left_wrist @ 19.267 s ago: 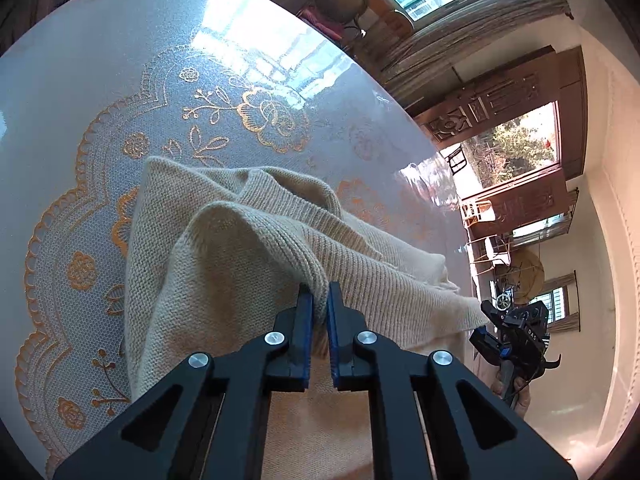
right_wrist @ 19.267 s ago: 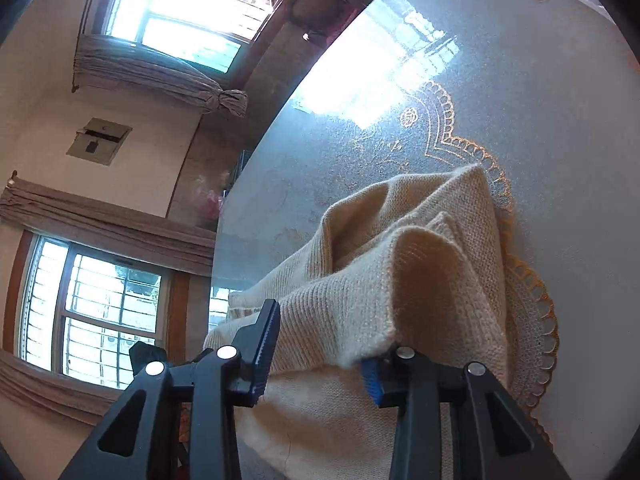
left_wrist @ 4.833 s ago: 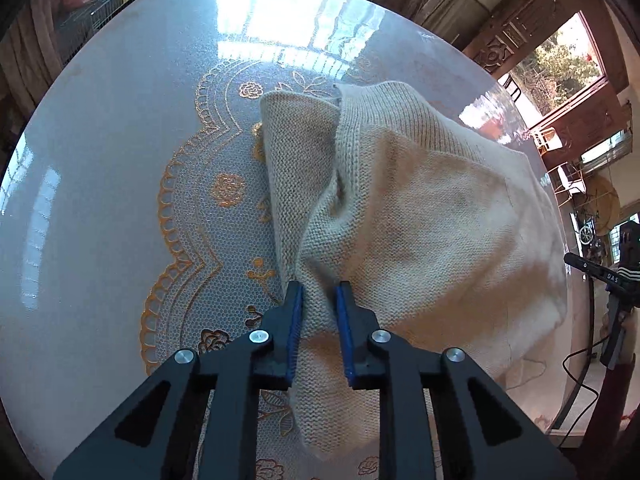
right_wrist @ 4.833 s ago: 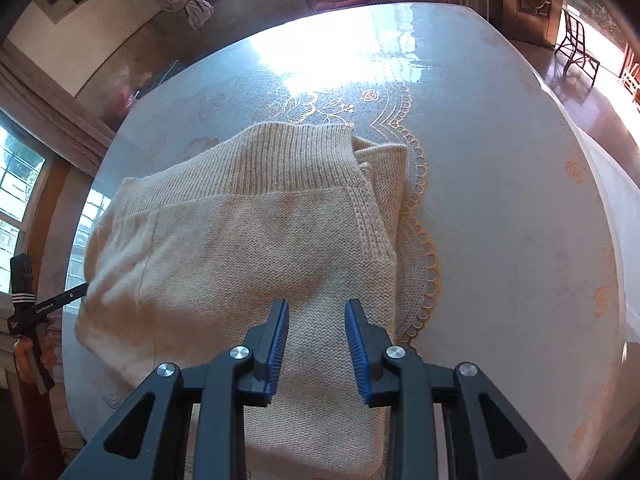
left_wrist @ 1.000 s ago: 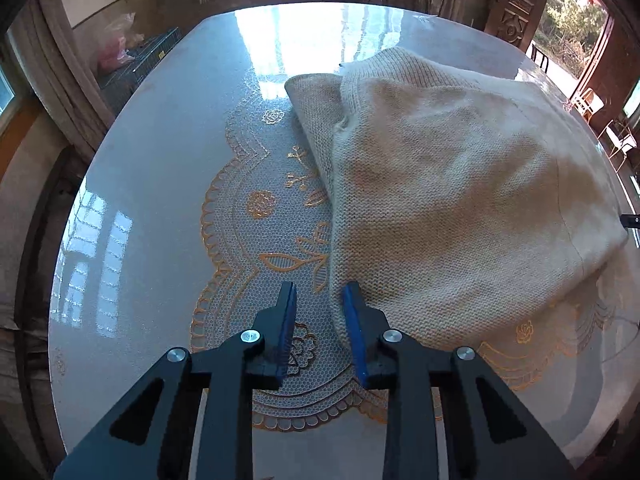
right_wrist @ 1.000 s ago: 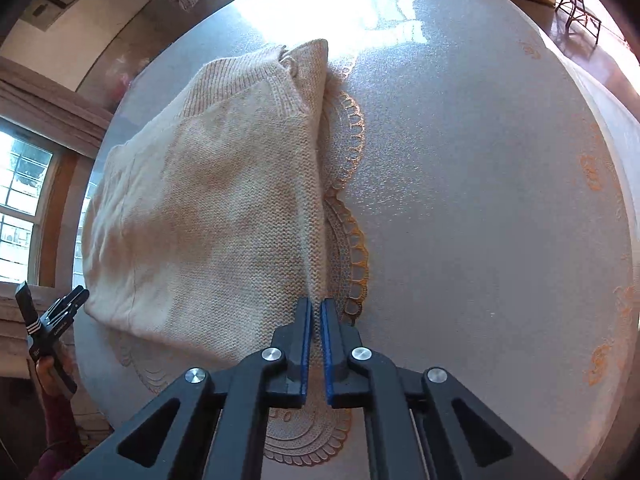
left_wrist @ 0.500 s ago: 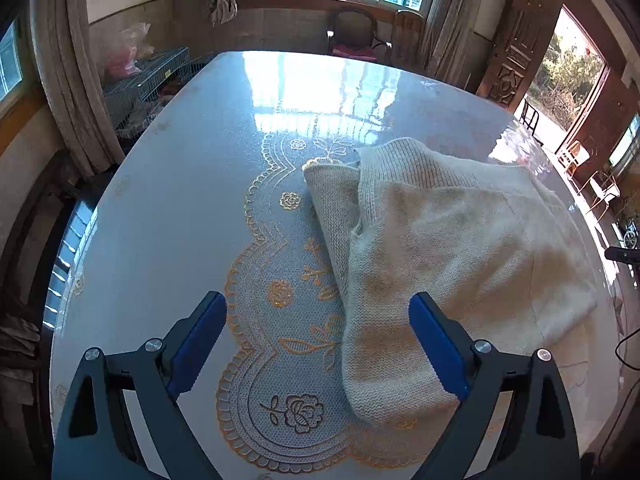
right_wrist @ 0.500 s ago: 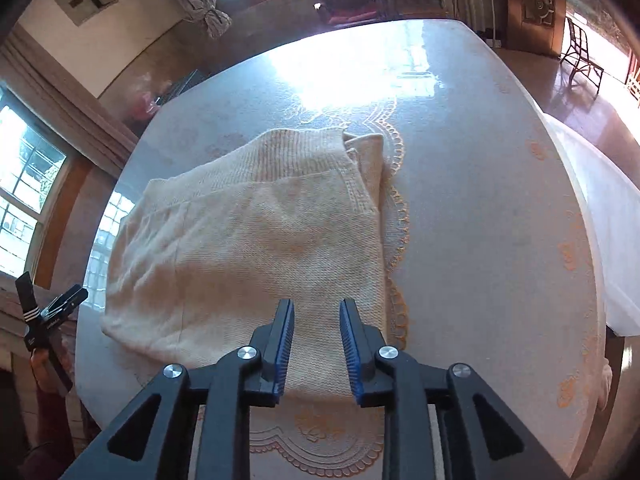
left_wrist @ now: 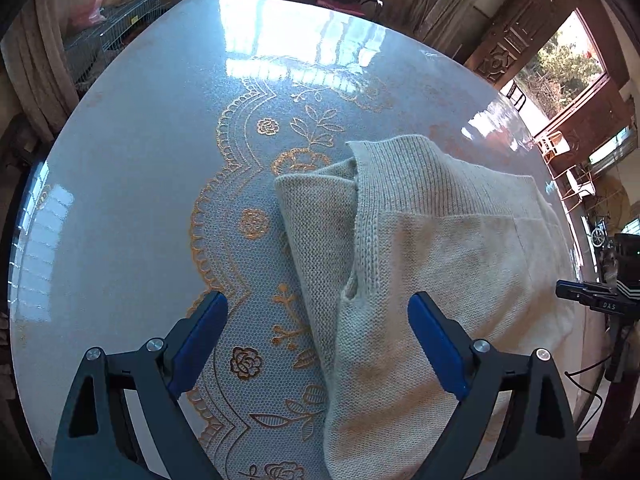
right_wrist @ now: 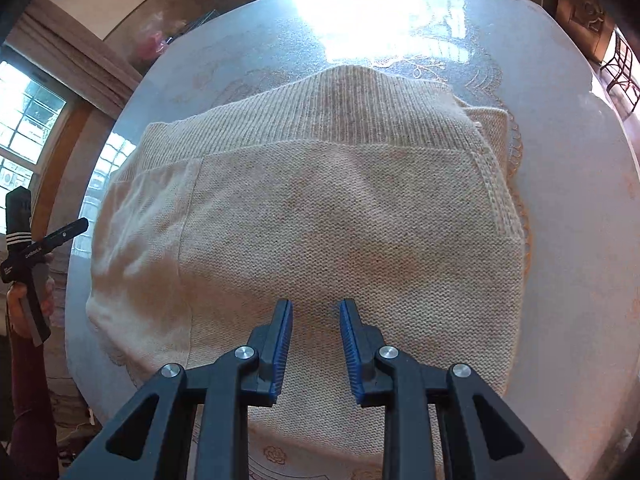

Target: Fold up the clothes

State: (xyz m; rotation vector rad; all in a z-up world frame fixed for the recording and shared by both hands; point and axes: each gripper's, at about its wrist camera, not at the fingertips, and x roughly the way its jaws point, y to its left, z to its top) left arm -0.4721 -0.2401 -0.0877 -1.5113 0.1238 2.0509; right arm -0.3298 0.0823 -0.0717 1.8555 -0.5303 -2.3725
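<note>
A: One beige sweater [right_wrist: 320, 216] is seen, folded flat on the round worktop [left_wrist: 120, 168], partly over the gold lace pattern [left_wrist: 248, 216].

B: How is it directed?

A: In the right wrist view its long axis runs left to right; the ribbed hem [right_wrist: 320, 108] is turned to the far side.

B: And the grippers?

A: The left gripper [left_wrist: 316, 344] is spread wide above the sweater's edge, nothing held. The right gripper [right_wrist: 316, 340] is parted narrowly over the knit, nothing pinched.

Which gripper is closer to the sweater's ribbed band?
Left. The left gripper hangs over the sweater's side edge near the ribbed band; the right gripper is above its plain middle.
</note>
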